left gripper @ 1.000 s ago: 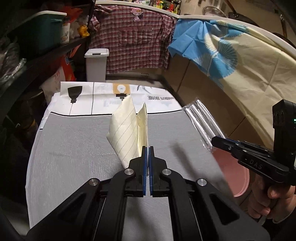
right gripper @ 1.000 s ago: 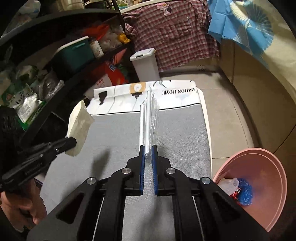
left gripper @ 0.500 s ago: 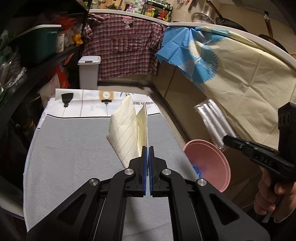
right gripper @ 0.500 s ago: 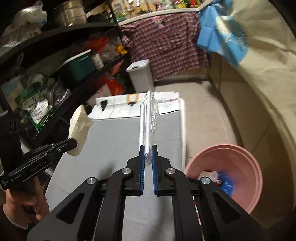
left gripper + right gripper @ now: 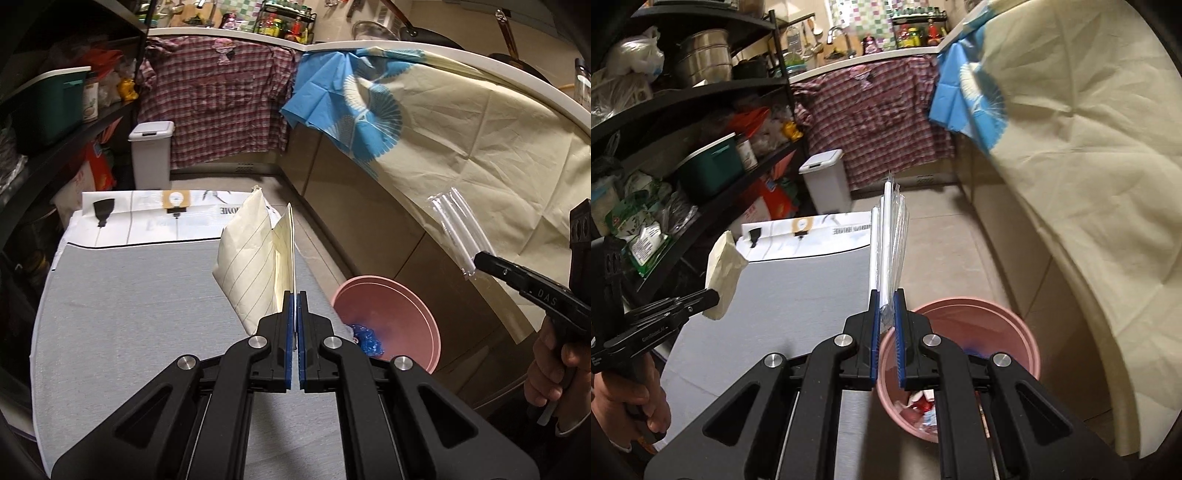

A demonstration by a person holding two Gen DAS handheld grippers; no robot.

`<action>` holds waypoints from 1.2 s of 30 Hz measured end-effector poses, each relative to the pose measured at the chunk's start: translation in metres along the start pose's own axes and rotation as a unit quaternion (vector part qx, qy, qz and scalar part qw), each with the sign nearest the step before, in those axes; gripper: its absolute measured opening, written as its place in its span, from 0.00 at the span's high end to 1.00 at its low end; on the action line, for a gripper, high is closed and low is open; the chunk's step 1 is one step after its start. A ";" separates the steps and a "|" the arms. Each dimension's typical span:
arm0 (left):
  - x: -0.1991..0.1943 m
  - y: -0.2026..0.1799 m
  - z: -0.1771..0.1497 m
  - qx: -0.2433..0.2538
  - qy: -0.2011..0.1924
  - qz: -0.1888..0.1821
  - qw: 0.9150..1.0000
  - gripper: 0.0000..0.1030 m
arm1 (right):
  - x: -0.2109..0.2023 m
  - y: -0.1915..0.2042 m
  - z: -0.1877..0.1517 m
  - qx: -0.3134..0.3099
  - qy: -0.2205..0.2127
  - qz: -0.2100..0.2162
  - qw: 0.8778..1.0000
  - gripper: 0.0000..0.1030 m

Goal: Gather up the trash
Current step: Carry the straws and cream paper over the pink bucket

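Observation:
My left gripper (image 5: 296,295) is shut on a folded cream lined paper (image 5: 255,262) and holds it above the right part of the grey table (image 5: 147,314). My right gripper (image 5: 885,295) is shut on a clear plastic straw packet (image 5: 890,243) and holds it above the pink bin (image 5: 997,325) on the floor to the right of the table. The bin (image 5: 399,306) holds blue and red trash. The right gripper with its packet (image 5: 456,225) shows at the right of the left wrist view. The left gripper with the paper (image 5: 722,269) shows at the left of the right wrist view.
A newspaper (image 5: 147,218) covers the table's far end. A white lidded bin (image 5: 151,155) stands beyond it. Dark shelves (image 5: 683,155) with boxes and bags line the left side. A cloth-draped counter (image 5: 480,147) runs along the right.
Both grippers have moved right and lifted, still holding their items. The right gripper has gone from over the table to over the pink bin. The left gripper is nearer the table's right edge.

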State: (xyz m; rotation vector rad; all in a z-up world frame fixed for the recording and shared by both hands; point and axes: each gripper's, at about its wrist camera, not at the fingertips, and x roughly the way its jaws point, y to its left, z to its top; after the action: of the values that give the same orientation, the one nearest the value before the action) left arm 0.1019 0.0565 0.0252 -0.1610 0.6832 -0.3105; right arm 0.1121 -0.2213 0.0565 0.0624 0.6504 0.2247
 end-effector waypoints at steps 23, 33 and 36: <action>0.059 -0.058 -0.011 0.033 0.028 -0.040 0.998 0.98 | 0.013 -0.065 -0.029 0.049 0.027 -0.050 0.997 0.92; 0.094 -0.099 -0.018 0.045 0.048 -0.065 0.996 0.98 | 0.021 -0.081 -0.035 0.056 0.043 -0.065 0.995 0.93; 0.102 -0.106 -0.020 0.046 0.053 -0.068 0.995 0.98 | 0.023 -0.082 -0.035 0.056 0.044 -0.069 0.995 0.93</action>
State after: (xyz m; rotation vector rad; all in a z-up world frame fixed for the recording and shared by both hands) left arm 0.1397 -0.0780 -0.0242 -0.1036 0.7624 -0.4824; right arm 0.1242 -0.2959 0.0042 0.1151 0.7524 0.0583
